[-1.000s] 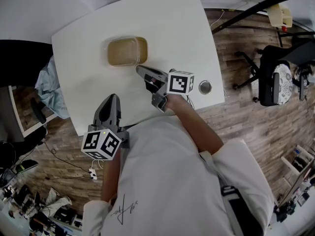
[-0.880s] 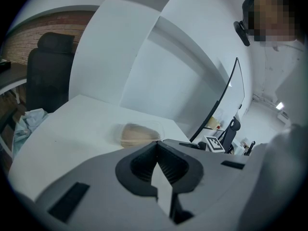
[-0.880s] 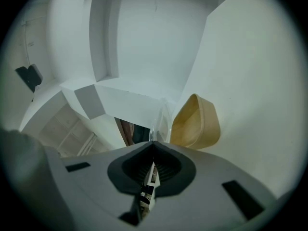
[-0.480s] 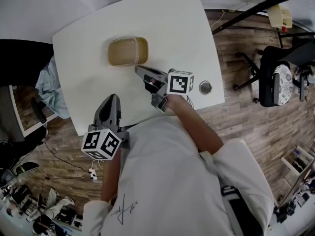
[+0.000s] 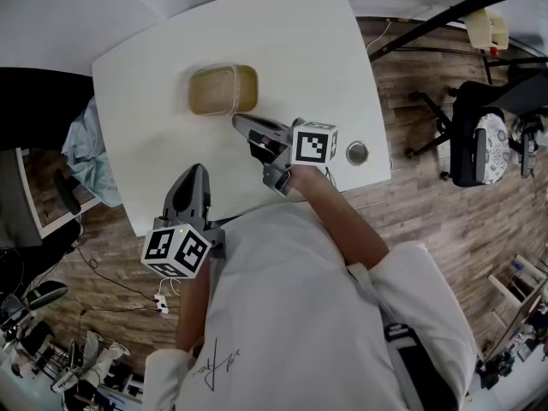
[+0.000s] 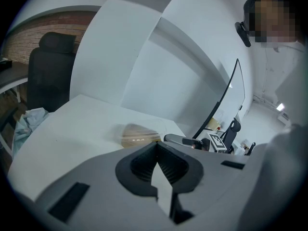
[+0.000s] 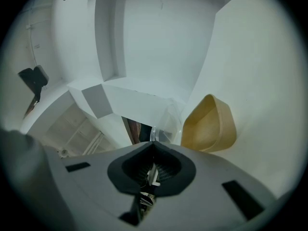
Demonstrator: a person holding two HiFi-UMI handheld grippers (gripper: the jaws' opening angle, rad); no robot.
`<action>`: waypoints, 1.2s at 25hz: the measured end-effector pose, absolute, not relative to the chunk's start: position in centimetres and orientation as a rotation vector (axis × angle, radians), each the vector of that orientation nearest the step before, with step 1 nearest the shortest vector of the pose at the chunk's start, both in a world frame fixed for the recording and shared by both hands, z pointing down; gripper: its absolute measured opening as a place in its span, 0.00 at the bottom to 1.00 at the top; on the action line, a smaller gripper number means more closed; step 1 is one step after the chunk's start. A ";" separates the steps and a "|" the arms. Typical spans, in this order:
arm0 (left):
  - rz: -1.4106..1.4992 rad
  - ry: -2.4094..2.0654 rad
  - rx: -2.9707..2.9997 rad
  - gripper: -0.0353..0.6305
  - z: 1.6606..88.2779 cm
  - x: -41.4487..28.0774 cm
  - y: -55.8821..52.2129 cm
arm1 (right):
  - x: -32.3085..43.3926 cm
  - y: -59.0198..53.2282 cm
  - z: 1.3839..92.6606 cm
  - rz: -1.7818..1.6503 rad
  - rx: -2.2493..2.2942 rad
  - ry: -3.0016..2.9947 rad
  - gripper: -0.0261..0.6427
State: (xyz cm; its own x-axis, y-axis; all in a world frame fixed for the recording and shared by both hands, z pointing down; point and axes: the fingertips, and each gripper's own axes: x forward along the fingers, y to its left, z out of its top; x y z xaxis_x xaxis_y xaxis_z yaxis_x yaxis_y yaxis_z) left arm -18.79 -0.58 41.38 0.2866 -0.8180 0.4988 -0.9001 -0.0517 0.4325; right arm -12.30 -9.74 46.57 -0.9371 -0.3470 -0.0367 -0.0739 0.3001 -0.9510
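**A:** Where is the tan tub?

**B:** The tub (image 5: 223, 90) stands on the white table (image 5: 300, 41), in the far left part of it, with its hollow facing up.

**A:** Which gripper is closest to it?

**B:** The right gripper (image 5: 236, 120). It lies low over the table, and its tip is just beside the tub's near right corner. In the right gripper view the tub fills the space right of the tip.

**A:** Are its fingers grasping anything?

**B:** In the right gripper view the fingers (image 7: 166, 163) are clenched, pad against pad. A bit of clear plastic (image 7: 166, 124) shows right at their tip, next to the tub's rim. I cannot tell whether the tip has caught its edge or only touches it.

**A:** And the other one?

**B:** The left gripper (image 5: 193, 171) is at the near edge of the table, well apart from the tub and pointing toward it. Its fingers (image 6: 168, 165) are clenched too, with nothing between them. The left gripper view shows the tub and the right gripper beyond them.

**A:** What else is around?

**B:** A small round metal disc (image 5: 357, 152) is set in the table near its right corner, just past the right gripper's marker cube. A bluish cloth (image 5: 81, 148) hangs off the table's left side. An office chair (image 5: 484, 139) stands on the wooden floor (image 5: 411, 204) to the right.
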 end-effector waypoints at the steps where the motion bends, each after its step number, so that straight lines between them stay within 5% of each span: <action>1: 0.152 -1.542 1.874 0.06 41.4 -18.8 -0.6 | -12.4 -9.7 46.2 -1.683 -0.371 2.326 0.06; 30: 0.131 -1.596 1.872 0.06 41.0 -19.2 -1.1 | -11.1 -10.3 43.3 -1.627 -0.367 2.388 0.06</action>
